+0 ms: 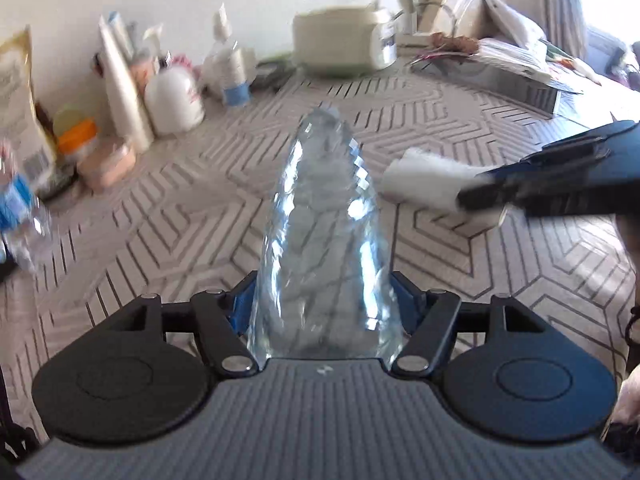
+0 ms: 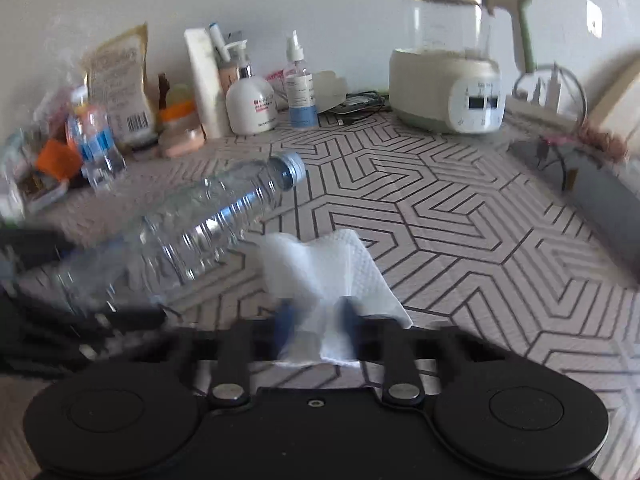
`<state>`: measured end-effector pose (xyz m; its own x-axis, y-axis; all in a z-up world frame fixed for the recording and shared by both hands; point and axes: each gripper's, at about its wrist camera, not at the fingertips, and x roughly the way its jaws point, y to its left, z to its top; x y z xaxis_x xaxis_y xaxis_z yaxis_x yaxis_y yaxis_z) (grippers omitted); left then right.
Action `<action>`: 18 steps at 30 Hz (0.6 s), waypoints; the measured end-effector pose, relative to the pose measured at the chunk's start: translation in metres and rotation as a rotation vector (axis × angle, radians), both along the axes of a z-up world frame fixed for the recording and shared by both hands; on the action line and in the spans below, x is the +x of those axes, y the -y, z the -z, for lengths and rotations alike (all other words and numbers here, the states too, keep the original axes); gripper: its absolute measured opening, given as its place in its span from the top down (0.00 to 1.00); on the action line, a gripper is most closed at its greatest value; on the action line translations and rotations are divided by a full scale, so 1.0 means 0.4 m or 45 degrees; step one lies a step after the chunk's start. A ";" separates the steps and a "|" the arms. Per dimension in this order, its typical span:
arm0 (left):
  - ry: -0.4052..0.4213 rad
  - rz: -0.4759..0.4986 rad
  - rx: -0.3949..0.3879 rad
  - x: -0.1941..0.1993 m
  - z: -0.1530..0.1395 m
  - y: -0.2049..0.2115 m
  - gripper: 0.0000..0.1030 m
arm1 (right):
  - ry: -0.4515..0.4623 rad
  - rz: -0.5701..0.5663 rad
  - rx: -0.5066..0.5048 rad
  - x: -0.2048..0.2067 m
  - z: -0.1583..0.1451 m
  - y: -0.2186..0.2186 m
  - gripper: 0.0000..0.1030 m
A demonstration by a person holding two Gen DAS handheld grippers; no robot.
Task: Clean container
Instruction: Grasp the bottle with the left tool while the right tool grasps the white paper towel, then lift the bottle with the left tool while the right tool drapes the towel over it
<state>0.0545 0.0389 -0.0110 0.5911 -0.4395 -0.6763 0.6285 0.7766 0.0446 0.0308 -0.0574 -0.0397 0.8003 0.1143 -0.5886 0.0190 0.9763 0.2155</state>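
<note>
Between the left gripper's (image 1: 324, 304) clamped fingers lies the bottle (image 1: 324, 240); right gripper (image 2: 316, 320) pinches tissue (image 2: 320, 264).

Left tool (image 1: 324, 300) clamped on the clear bottle (image 1: 320, 232); right tool (image 2: 316, 320) pinched shut on white tissue (image 2: 324, 264).

Right tongs (image 2: 316, 320) pinch white tissue (image 2: 332, 264) beside tilted clear bottle (image 2: 200, 228).
</note>
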 end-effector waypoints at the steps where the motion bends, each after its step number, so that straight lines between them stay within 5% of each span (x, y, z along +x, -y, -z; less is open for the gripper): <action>1: -0.005 0.009 -0.004 0.004 -0.002 0.003 0.37 | 0.023 -0.001 0.017 -0.003 -0.010 0.003 0.91; 18: -0.027 0.061 -0.045 -0.029 -0.009 0.017 0.32 | 0.121 -0.169 0.172 0.044 -0.117 -0.079 0.90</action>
<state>0.0430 0.0322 -0.0075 0.5545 -0.4905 -0.6722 0.6654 0.7465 0.0042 0.0483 -0.0259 0.0071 0.8241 0.2951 -0.4835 -0.1342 0.9310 0.3396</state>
